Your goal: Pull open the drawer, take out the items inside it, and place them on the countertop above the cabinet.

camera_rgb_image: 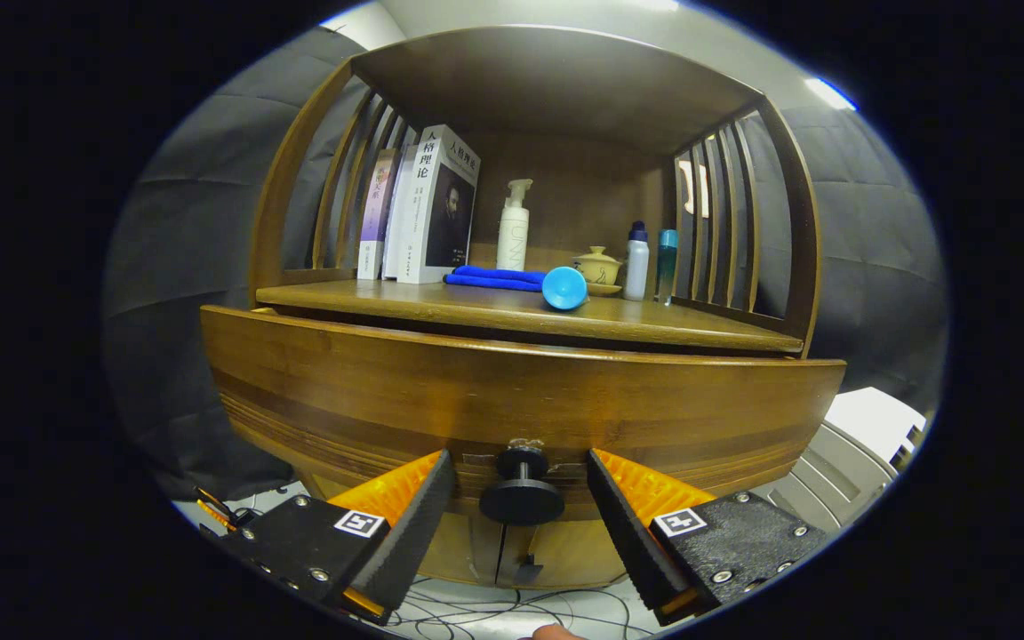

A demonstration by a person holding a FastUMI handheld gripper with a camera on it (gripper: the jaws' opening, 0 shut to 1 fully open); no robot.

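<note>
The gripper [521, 498] stands wide open, its fingers flanking the drawer [512, 391] knob [522, 491] untouched; the knob's stem points straight back at it.

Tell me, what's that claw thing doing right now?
Gripper open, fingers either side of the drawer knob, not touching. Drawer looks shut. Nothing in the way.
</note>
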